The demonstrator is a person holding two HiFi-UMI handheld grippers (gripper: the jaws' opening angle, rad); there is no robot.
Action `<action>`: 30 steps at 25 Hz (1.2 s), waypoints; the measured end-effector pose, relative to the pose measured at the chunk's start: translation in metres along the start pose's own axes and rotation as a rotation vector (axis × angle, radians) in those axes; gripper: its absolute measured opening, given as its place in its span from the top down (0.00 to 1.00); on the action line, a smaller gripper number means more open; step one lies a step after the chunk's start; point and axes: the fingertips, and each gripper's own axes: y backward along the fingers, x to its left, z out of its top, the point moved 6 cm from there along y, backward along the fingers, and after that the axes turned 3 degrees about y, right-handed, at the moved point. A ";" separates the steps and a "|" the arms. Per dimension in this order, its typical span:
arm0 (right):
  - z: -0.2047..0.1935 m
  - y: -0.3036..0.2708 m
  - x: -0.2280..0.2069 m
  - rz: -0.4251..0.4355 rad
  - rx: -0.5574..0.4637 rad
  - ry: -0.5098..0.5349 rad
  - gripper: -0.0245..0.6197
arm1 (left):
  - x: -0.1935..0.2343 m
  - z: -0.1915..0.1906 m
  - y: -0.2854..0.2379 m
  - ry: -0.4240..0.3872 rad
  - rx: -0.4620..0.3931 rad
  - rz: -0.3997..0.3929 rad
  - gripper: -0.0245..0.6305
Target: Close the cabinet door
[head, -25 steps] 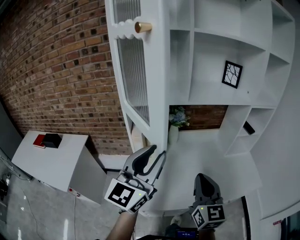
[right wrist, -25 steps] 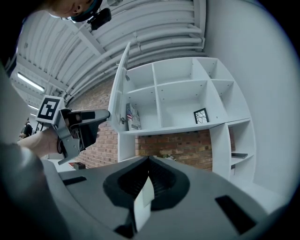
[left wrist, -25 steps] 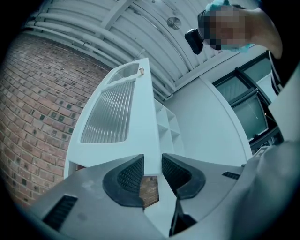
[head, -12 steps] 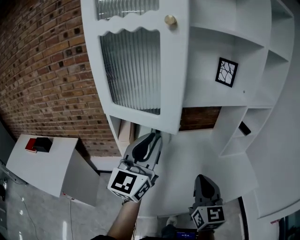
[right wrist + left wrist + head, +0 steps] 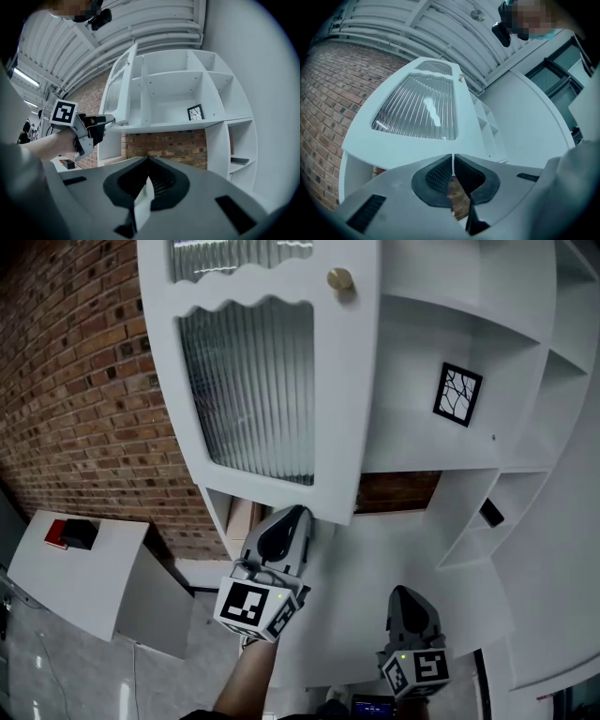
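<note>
The white cabinet door (image 5: 272,381) has ribbed glass and a gold knob (image 5: 339,279), and it stands partly open over the left of the white shelving unit (image 5: 450,324). My left gripper (image 5: 289,518) is shut, its tip up against the door's lower edge. In the left gripper view the door (image 5: 417,108) fills the view just beyond the shut jaws (image 5: 452,158). My right gripper (image 5: 410,601) hangs lower and to the right, shut and holding nothing. In the right gripper view the door (image 5: 119,86) is nearly edge-on, with the left gripper (image 5: 91,125) at its bottom.
A small framed picture (image 5: 457,395) stands on a shelf to the right of the door. A black object (image 5: 491,513) lies in a lower right compartment. The brick wall (image 5: 84,399) is at the left, with a low white cabinet (image 5: 84,568) carrying a red and a black item (image 5: 70,535).
The door has swung from nearly edge-on to showing its glass face, closing toward the shelves. My left gripper has moved up with its lower edge. The right gripper has stayed still.
</note>
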 end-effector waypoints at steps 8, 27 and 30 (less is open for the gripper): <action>0.005 -0.033 -0.011 0.044 -0.017 -0.007 0.96 | 0.004 -0.005 -0.017 -0.009 0.000 0.014 0.93; 0.012 -0.083 -0.032 0.136 -0.041 -0.001 0.96 | 0.016 -0.017 -0.046 -0.047 0.001 0.097 0.94; 0.014 -0.089 -0.034 0.143 -0.047 -0.002 0.96 | 0.018 -0.021 -0.050 -0.064 -0.001 0.093 0.94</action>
